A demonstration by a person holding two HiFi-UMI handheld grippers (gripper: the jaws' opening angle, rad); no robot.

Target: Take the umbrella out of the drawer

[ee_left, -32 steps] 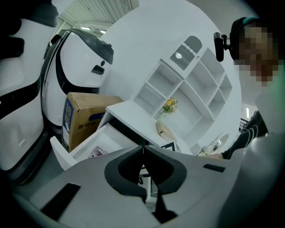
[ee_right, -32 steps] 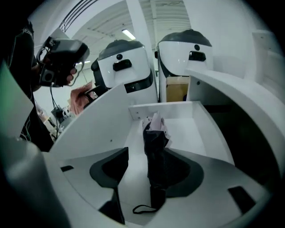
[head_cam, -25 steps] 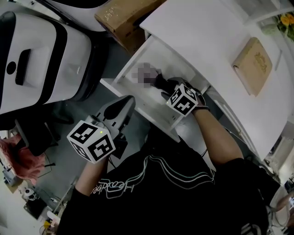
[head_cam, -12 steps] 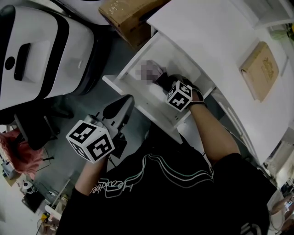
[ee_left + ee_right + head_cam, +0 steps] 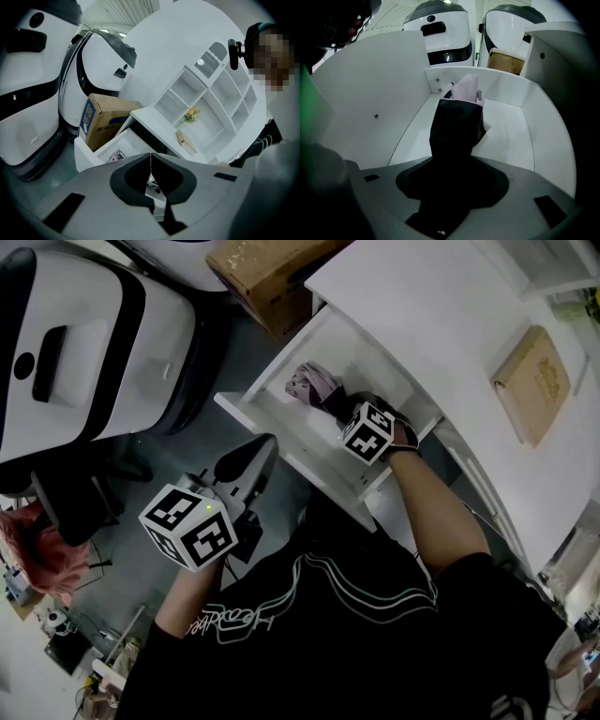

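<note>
The drawer (image 5: 272,432) of the white desk stands pulled out. Inside it lies the folded umbrella (image 5: 314,382), pale pink fabric at the far end and a black sleeve (image 5: 457,126) nearer to me. My right gripper (image 5: 336,411) points steeply down into the drawer. Its jaws are closing, and the umbrella's black part fills the gap between them (image 5: 453,180). My left gripper (image 5: 253,454) hangs in front of the drawer, apart from it. In the left gripper view its jaws (image 5: 151,161) meet in a thin line with nothing in them.
A cardboard box (image 5: 267,277) sits on the floor beyond the drawer. A large white and black machine (image 5: 75,343) stands to the left. On the desktop (image 5: 441,324) lies a tan book (image 5: 530,381). White shelves with yellow flowers (image 5: 190,115) rise behind the desk.
My right gripper has sunk deeper into the drawer, down over the umbrella. The left gripper has stayed where it was.
</note>
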